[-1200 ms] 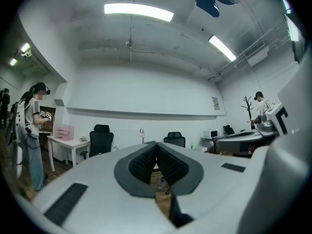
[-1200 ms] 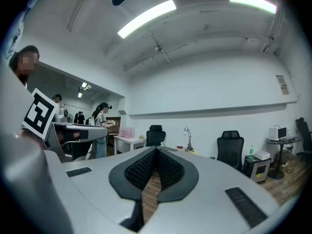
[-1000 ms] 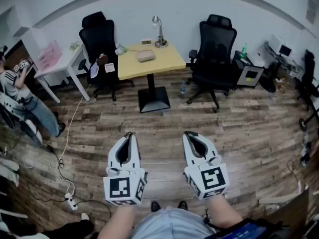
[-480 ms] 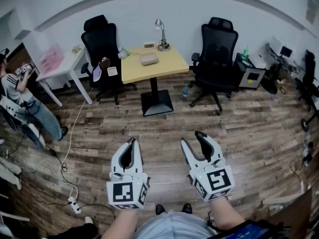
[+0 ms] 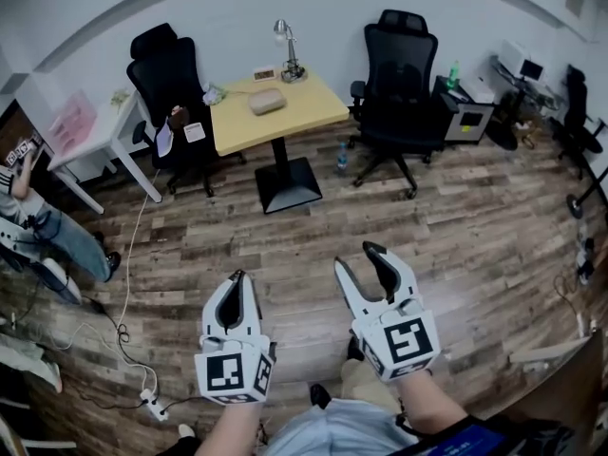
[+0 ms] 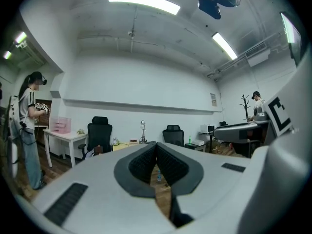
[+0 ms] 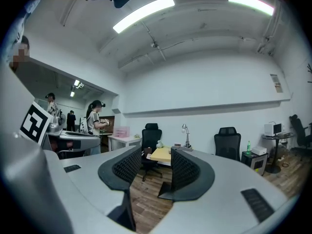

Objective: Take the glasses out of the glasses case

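We locate the glasses case (image 5: 267,101) on the yellow square table (image 5: 309,114) at the far wall of the room. It is a beige, oblong shell with rounded ends, lying flat on the tabletop. It appears closed. It rests on the rear half of the table, near the desk lamp (image 5: 288,55) but not touching it.

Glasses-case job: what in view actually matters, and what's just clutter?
Job:
- glasses case, on the yellow table
- left claw, shut, empty
- right claw, jaws have just been opening, nothing between them

Lying about:
- desk lamp
- black chair
- second black chair
- water bottle, on the floor
- white desk
- power strip
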Tool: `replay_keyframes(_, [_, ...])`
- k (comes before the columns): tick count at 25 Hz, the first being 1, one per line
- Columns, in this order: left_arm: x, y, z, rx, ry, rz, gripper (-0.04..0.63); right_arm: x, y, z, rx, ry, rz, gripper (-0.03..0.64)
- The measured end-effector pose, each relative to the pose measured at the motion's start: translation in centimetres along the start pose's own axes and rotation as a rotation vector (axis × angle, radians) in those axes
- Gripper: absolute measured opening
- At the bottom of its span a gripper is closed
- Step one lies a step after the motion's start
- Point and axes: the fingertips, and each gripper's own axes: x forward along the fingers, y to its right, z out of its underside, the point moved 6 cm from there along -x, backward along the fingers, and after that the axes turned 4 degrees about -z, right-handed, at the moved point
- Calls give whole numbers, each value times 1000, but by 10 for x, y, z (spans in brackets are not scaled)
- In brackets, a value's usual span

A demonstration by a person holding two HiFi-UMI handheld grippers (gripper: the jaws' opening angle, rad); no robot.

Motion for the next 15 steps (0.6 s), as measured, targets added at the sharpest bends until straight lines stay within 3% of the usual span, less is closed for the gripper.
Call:
replay_keyframes(6, [68, -4, 16, 13, -15, 6, 6, 56, 42, 19, 16, -21, -5, 204])
replay_keyframes(15, [201, -2, 8, 37, -38, -56, 6, 171, 135, 22, 18, -25, -78, 197])
